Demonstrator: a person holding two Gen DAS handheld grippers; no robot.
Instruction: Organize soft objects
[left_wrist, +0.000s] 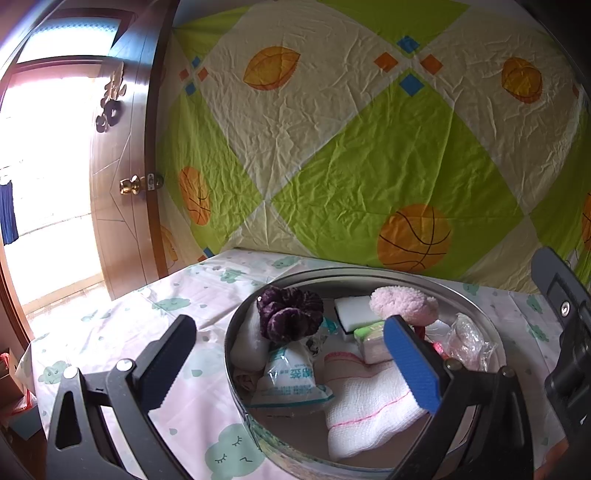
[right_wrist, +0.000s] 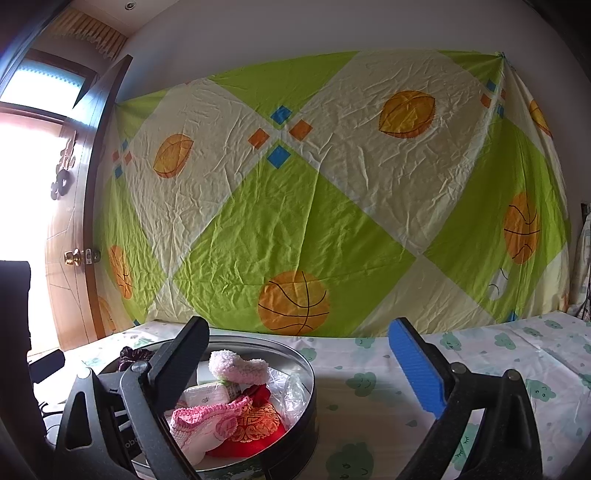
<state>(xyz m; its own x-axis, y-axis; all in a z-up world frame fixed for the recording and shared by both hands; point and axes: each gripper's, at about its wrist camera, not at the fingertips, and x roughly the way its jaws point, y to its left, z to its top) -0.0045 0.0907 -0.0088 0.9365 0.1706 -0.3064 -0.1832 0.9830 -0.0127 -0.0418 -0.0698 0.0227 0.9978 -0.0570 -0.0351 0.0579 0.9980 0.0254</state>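
Round tin (left_wrist: 236, 354): stands on the bench (left_wrist: 177, 295), which wears a cloud-print cloth; it already holds most of the soft things.
Contents: purple scrunchie (left_wrist: 290, 314), pink fluffy ball (left_wrist: 404, 304), sponge (left_wrist: 351, 306), white cloth with pink lines (left_wrist: 365, 406), a sealed packet (left_wrist: 291, 384), crinkled plastic (left_wrist: 469, 343); from the right wrist view also a pink knitted piece (right_wrist: 207, 421) and a red embroidered pouch (right_wrist: 258, 432).
Left gripper (left_wrist: 291, 365): jaws wide open and empty, hanging over the tin and tilted down into it; the white cloth lies just under the blue pad, its long side running roughly from that pad toward the tin's near wall.
Right gripper (right_wrist: 303, 369): jaws spread wide, nothing between them, pointing level; the tin sits to its left, partly behind the black finger.
Nearer hand: the left, judged by its place right above the tin.
Loose items: none seen on the cloth to the right, though the bench's near edge is hidden.
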